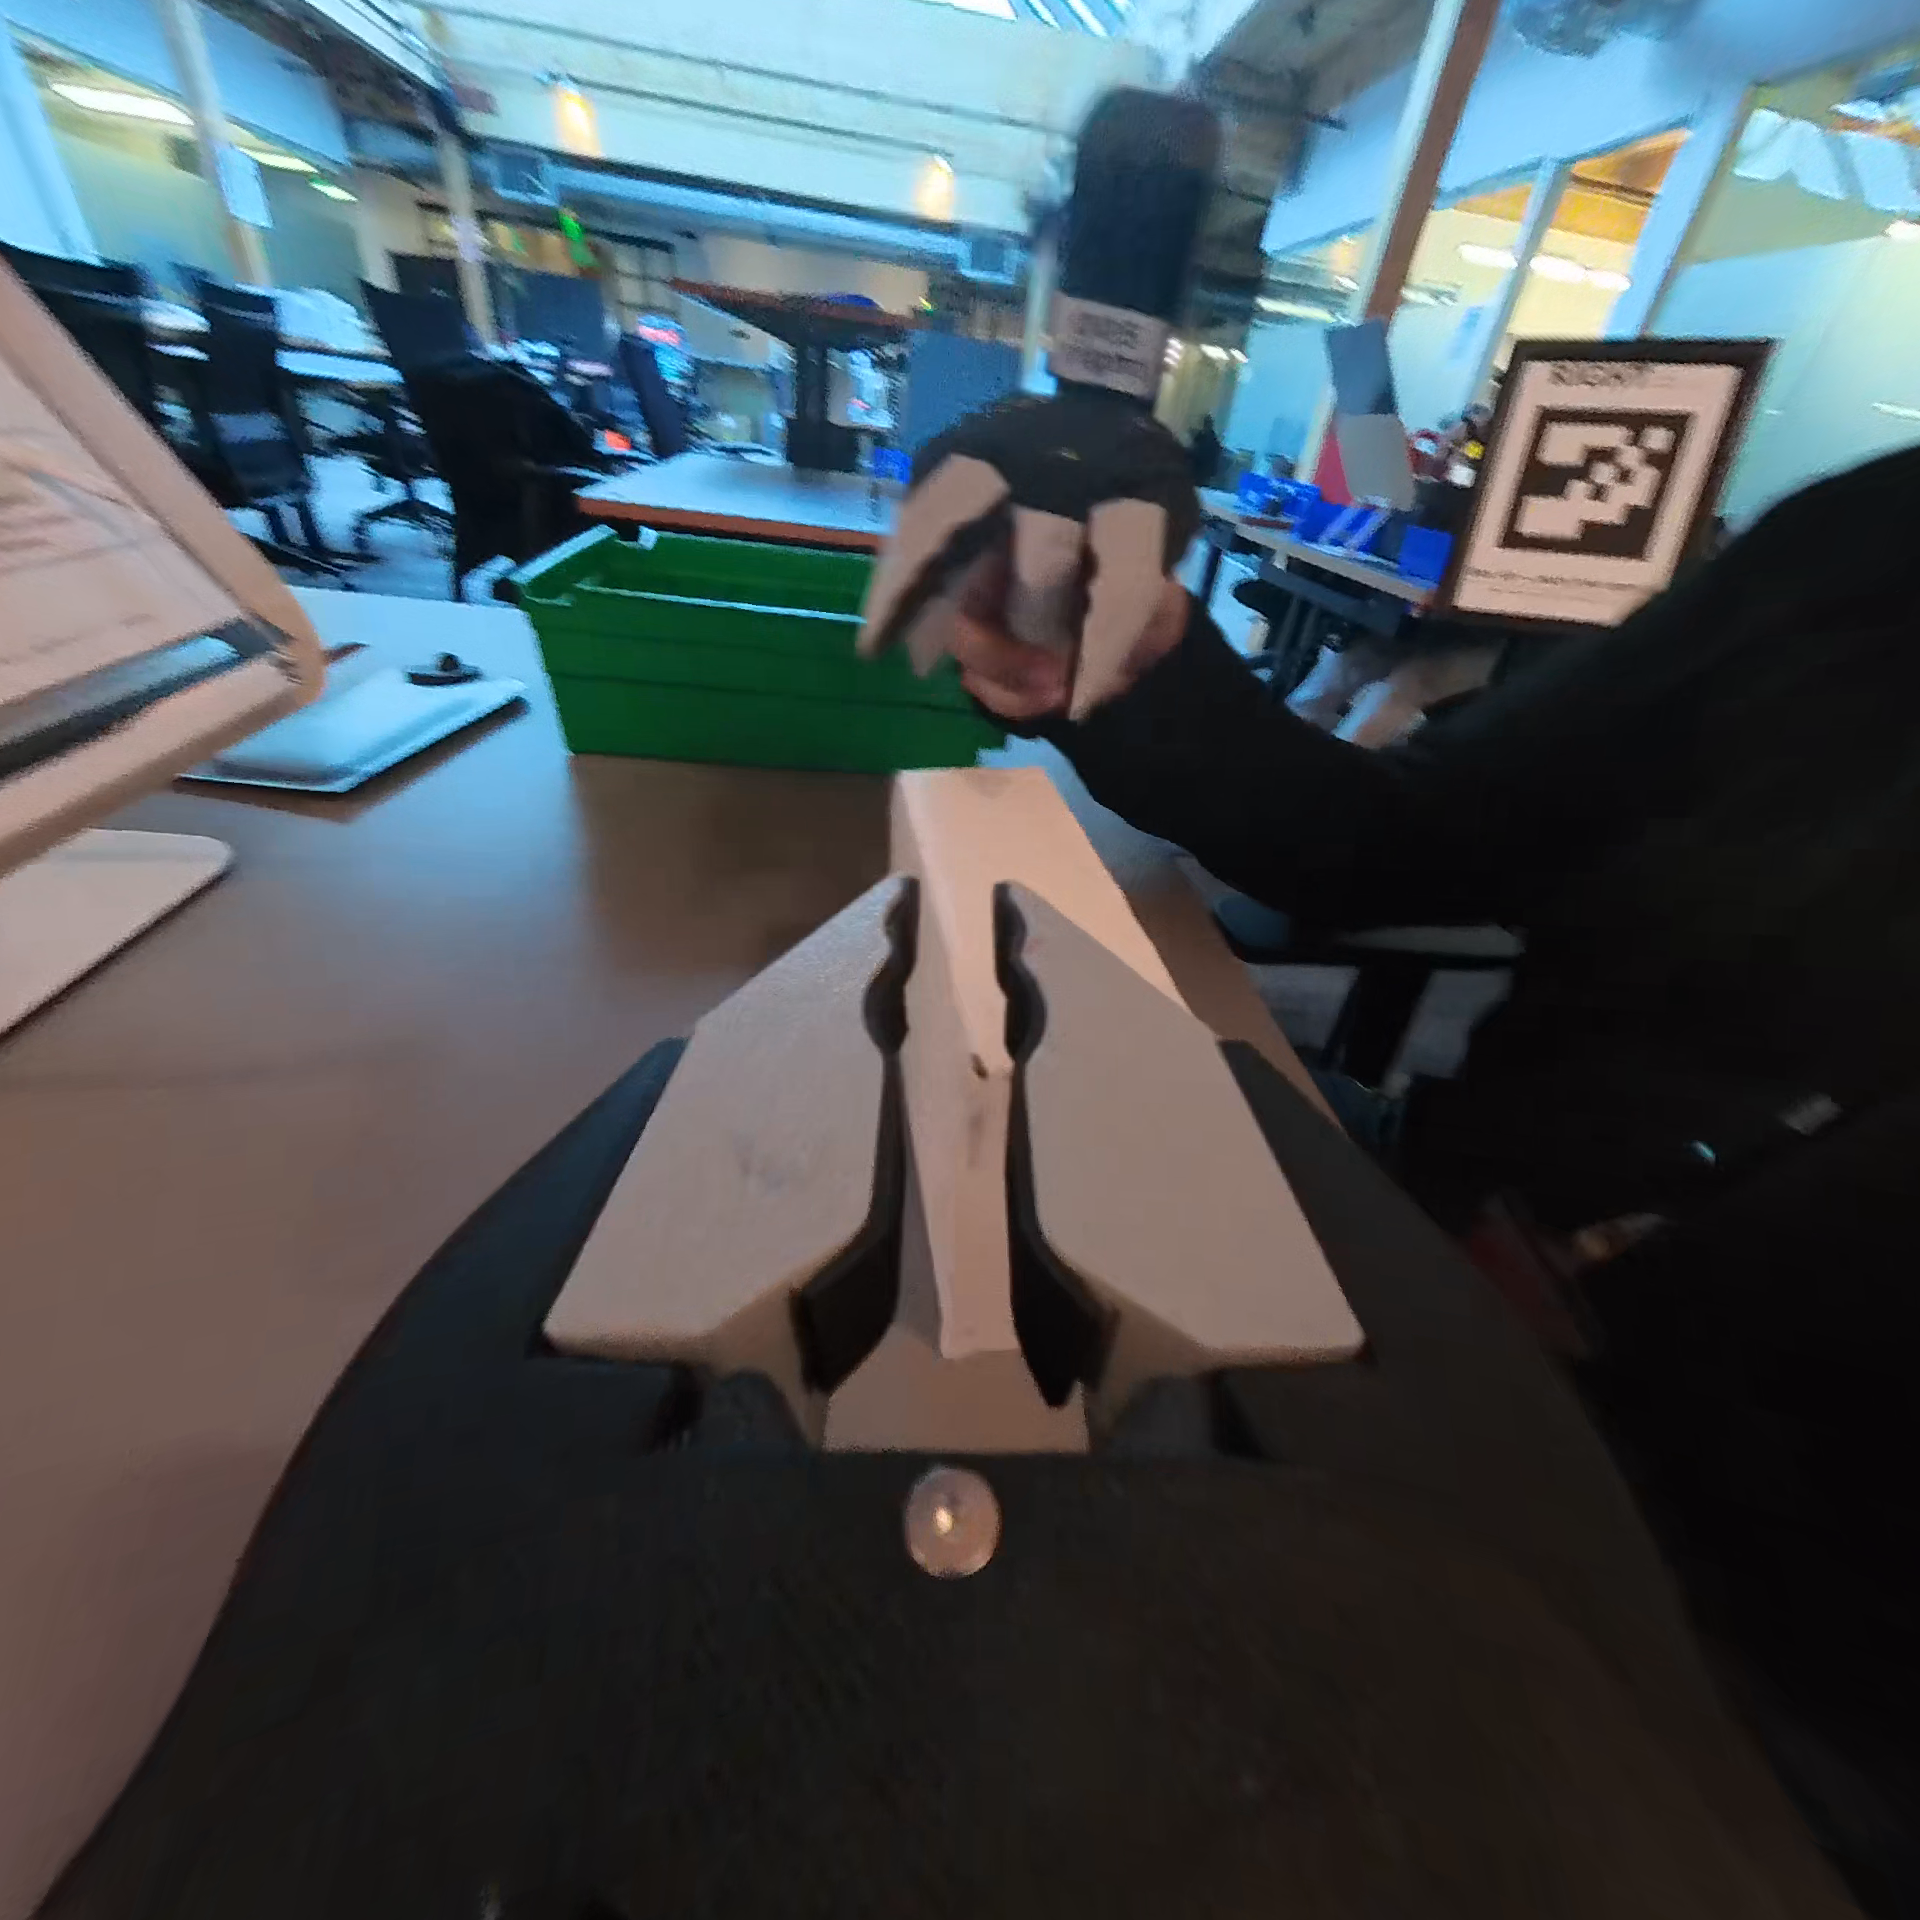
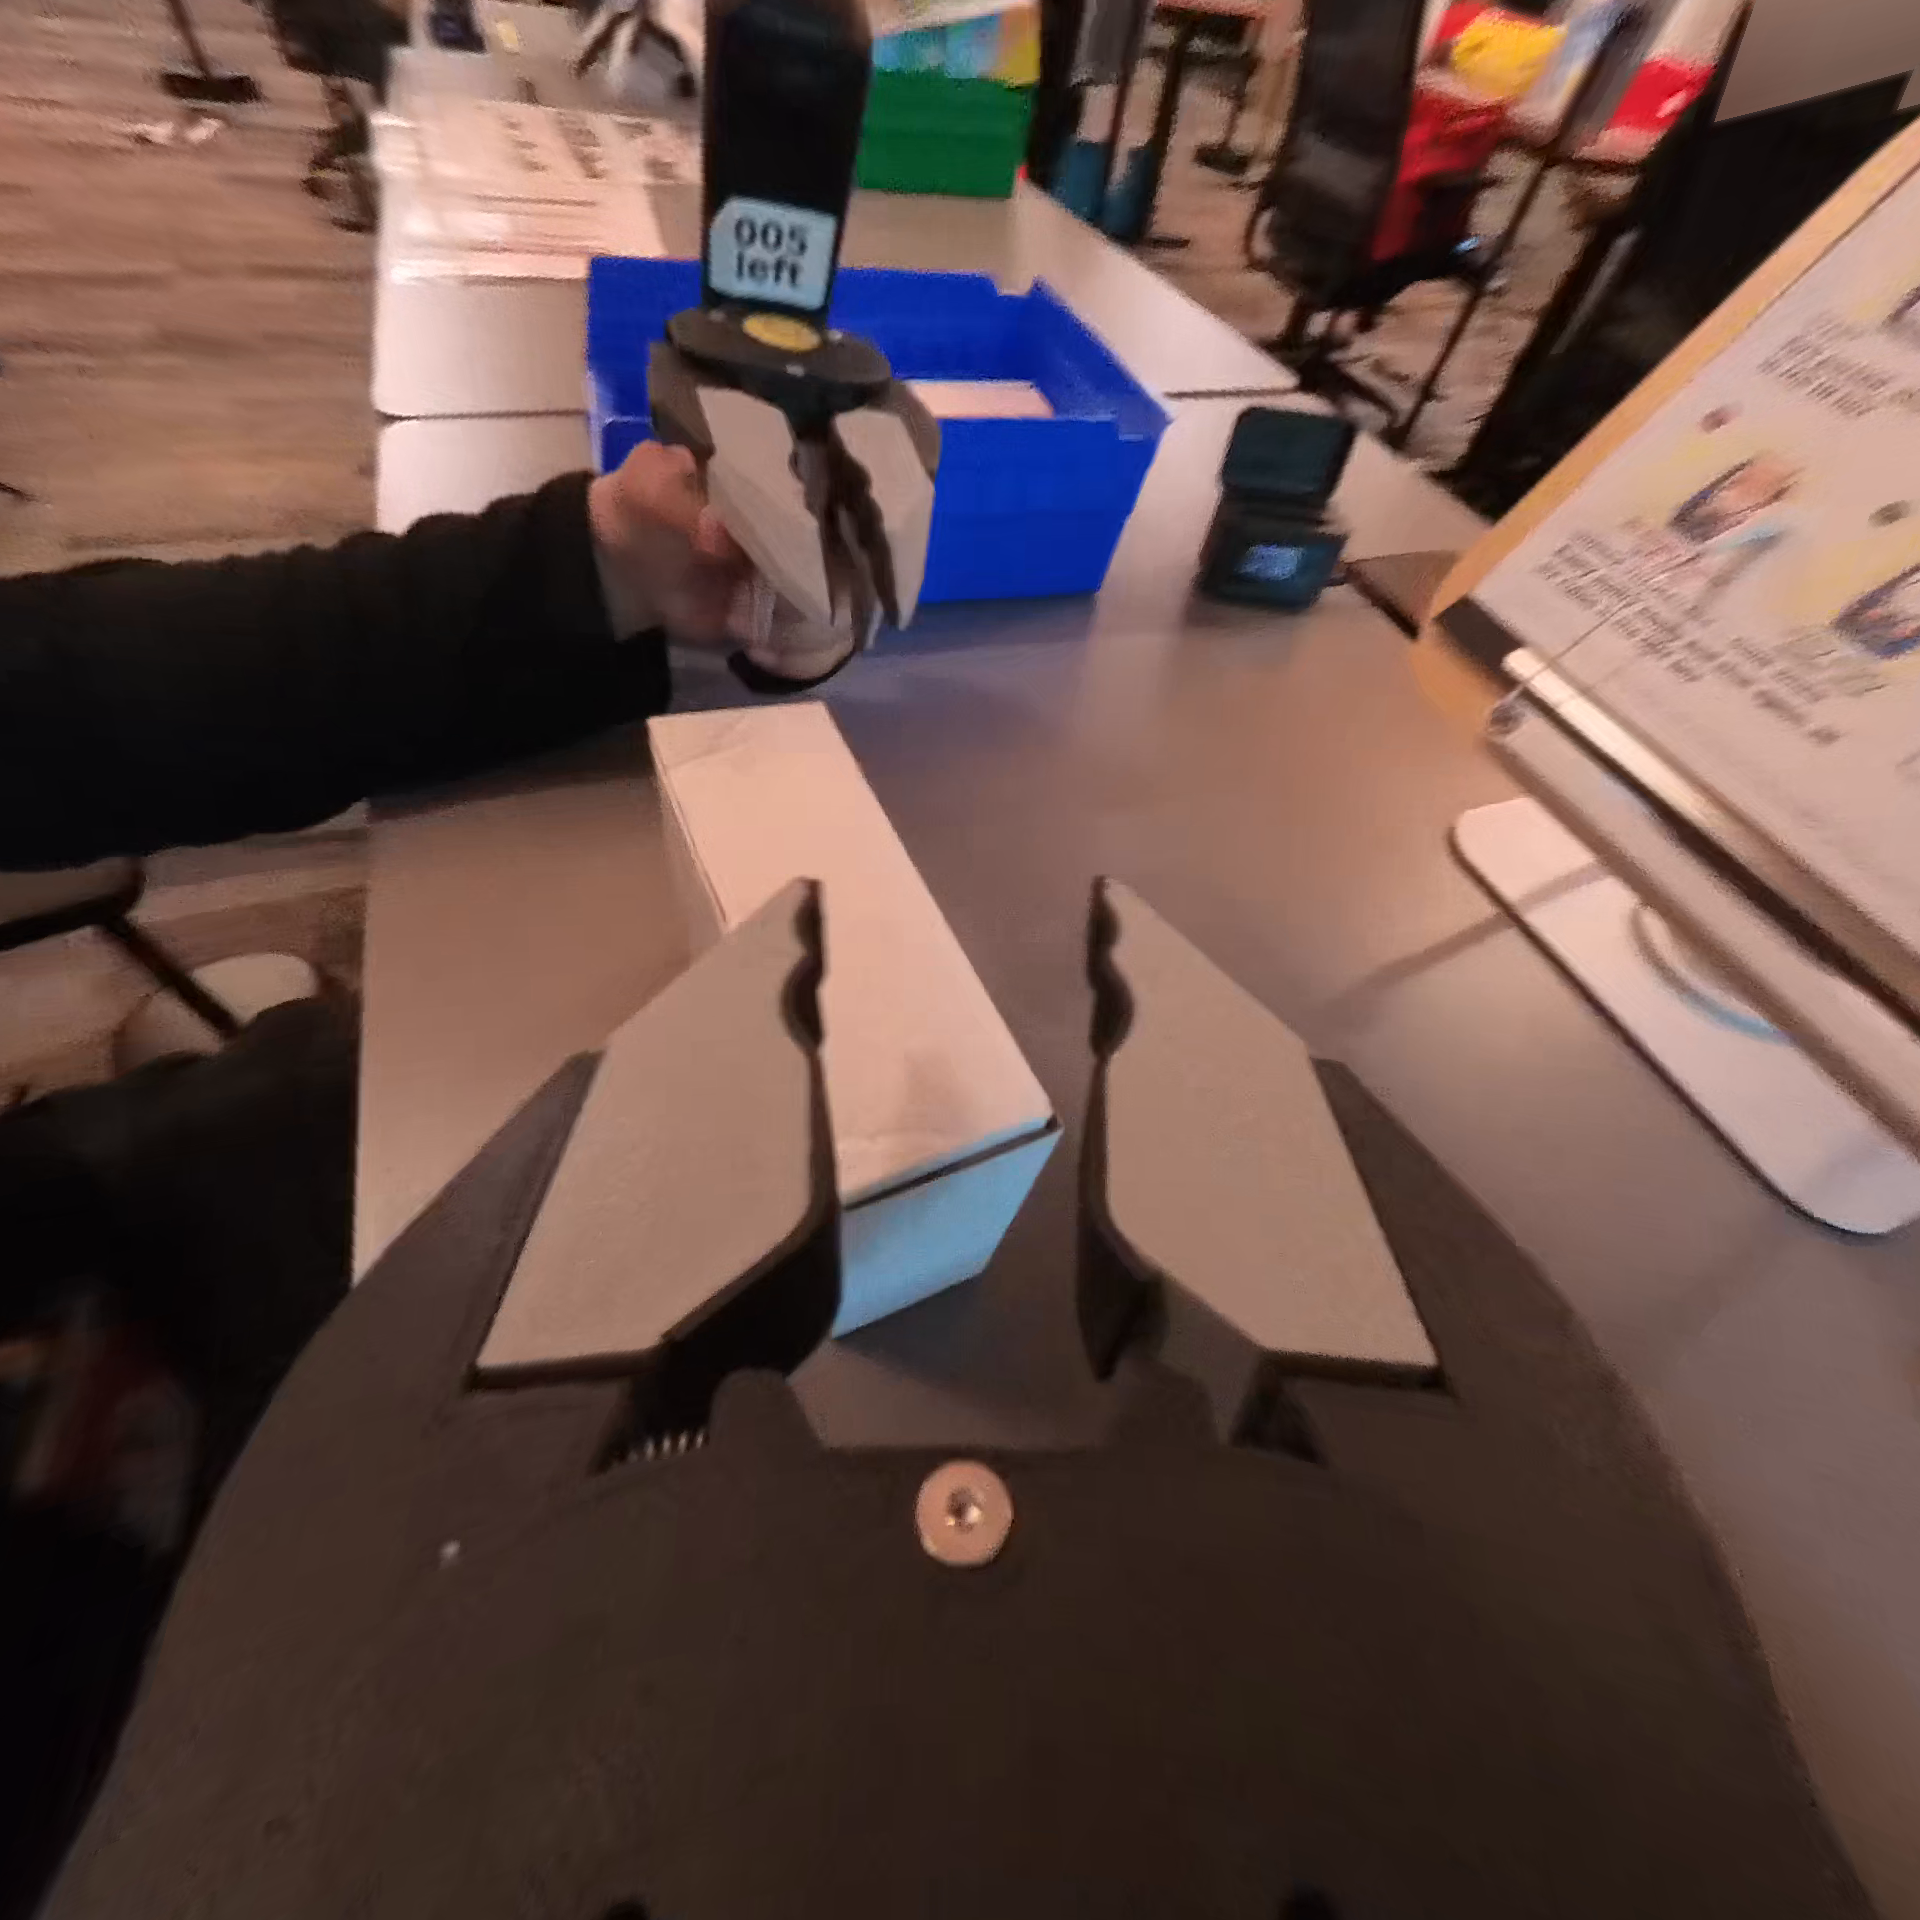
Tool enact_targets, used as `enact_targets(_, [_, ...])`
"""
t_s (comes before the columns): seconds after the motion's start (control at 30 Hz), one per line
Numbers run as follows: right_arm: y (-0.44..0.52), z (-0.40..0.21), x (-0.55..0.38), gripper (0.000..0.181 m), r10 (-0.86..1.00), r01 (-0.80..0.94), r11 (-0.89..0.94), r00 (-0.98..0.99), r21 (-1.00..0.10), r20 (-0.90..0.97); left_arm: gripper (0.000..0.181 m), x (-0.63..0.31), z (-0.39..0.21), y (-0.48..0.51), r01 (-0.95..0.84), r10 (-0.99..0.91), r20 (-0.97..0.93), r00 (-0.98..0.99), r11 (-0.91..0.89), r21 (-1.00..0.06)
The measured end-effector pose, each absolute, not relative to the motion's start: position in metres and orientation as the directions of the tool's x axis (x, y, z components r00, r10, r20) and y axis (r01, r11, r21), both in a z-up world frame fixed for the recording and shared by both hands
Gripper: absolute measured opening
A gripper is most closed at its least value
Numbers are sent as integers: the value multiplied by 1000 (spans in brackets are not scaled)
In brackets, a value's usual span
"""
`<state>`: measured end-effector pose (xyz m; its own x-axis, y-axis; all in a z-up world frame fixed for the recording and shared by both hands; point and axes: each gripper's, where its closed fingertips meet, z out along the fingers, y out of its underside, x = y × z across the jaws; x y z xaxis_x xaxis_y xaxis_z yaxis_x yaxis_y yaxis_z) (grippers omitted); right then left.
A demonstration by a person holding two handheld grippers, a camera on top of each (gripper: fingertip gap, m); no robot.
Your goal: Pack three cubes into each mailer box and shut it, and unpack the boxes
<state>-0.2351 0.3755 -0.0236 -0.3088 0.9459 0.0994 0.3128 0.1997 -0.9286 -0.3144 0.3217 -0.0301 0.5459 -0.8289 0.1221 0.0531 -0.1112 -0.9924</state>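
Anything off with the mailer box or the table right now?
Nothing stands out. The white mailer box lies shut and flat on the table, with no visible dents or tears, though the pictures are blurred. Both grippers hover above it, the left gripper nearly shut and the right gripper open. No cubes show loose.

The closed mailer box [image 2: 831,966] hides its contents. Beside the box, the right gripper's left finger [image 2: 675,1174] covers its near corner. Beyond the box, the blue bin [image 2: 1039,478] is half hidden by the left gripper [image 2: 831,613], and its contents are blurred.
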Motion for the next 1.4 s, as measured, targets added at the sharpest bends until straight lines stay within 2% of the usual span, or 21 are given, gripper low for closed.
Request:
enact_targets(0.07, [374, -16, -236, 70, 960, 297, 193, -253, -935, 118, 23, -319, -30, 337, 86, -780, 145, 608, -117, -989])
enact_targets(0.17, [366, -18, -234, 87, 959, 329, 178, -267, -927, 89, 42, -336, -48, 363, 70, -661, 183, 727, -194, -979])
enact_targets(0.3, [364, -26, -240, 93, 954, 466, 252, -268, -848, 137, 42, -361, -59, 382, 158, -520, 271, 810, -252, -955])
enact_targets(0.37, [349, -25, -244, 98, 944, 535, 258, -319, -804, 90, 42, -369, -70, 387, 157, -467, 289, 836, -301, -941])
enact_targets(0.43, [337, -24, -250, 88, 922, 581, 308, -378, -753, 85, 35, -376, -80, 391, 140, -420, 280, 863, -334, -932])
enact_targets(0.53, [336, -38, -263, 92, 889, 659, 431, -428, -617, 164, 32, -382, -97, 395, 95, -369, 246, 896, -383, -919])
enact_targets(0.7, [321, -76, -273, 93, 822, 726, 558, -551, -402, 146, 28, -386, -123, 398, -29, -325, 140, 935, -465, -885])
enact_targets(0.8, [322, -106, -268, 83, 793, 758, 607, -598, -238, 117, 28, -387, -133, 398, -61, -318, 119, 941, -502, -863])
enact_targets(0.87, [331, -114, -272, 75, 765, 747, 642, -612, -172, 198, 27, -389, -136, 398, -76, -311, 103, 945, -514, -854])
enact_targets(1.0, [334, -110, -263, 69, 780, 771, 619, -581, -149, 231, 24, -388, -131, 398, -45, -315, 132, 940, -499, -866])
enact_targets(1.17, [352, -82, -235, 68, 757, 769, 614, -511, -178, 407, 23, -399, -125, 398, 24, -276, 177, 945, -481, -876])
enact_targets(1.3, [395, -30, -197, 69, 732, 786, 566, -341, -248, 590, 22, -400, -123, 398, 43, -273, 190, 943, -465, -884])
enact_targets(1.4, [452, 14, -152, 69, 645, 812, 519, -169, -266, 745, 21, -394, -125, 399, 54, -284, 210, 935, -475, -879])
